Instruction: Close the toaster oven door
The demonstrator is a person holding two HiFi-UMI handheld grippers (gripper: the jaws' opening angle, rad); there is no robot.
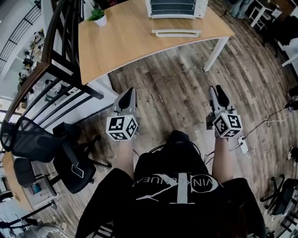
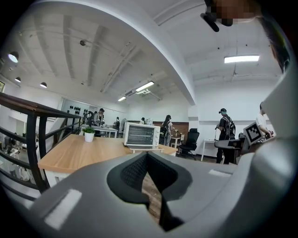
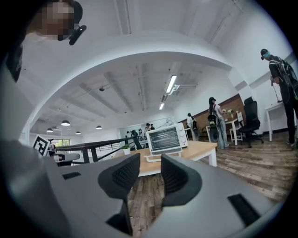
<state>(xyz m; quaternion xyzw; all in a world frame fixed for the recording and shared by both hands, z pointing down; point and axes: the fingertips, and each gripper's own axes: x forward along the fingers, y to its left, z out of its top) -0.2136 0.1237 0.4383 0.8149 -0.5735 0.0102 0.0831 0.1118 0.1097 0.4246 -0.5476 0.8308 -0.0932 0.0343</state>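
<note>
Wood-plank floor (image 1: 172,88), open office, wood table (image 1: 125,44) at 12 o'clock in head view. Toaster oven (image 1: 177,8) sits on the table's far part, at the top edge of head view. Its door (image 1: 176,33) hangs open, dropped flat toward the person, handle edge nearest. Small potted plant (image 1: 98,17) on the table at 9 o'clock from the oven, well apart from it. Both gripper views show the oven ahead on the table, far off.

Left gripper (image 1: 126,94) is at 7 o'clock from the oven, over the floor and short of the table. Its jaws meet at the tips with nothing between them; only a sliver of floor shows lower down. Right gripper (image 1: 217,91) is at 5 o'clock from the oven, also over the floor. Its jaws stand apart and empty, floor and table edge showing through the gap. Neither touches the oven or table.

Black railing (image 1: 51,76) at 9 o'clock, black chair (image 1: 70,162) at 8 o'clock, power strip (image 1: 243,145) on the floor at 4 o'clock. Other people stand in the background.
</note>
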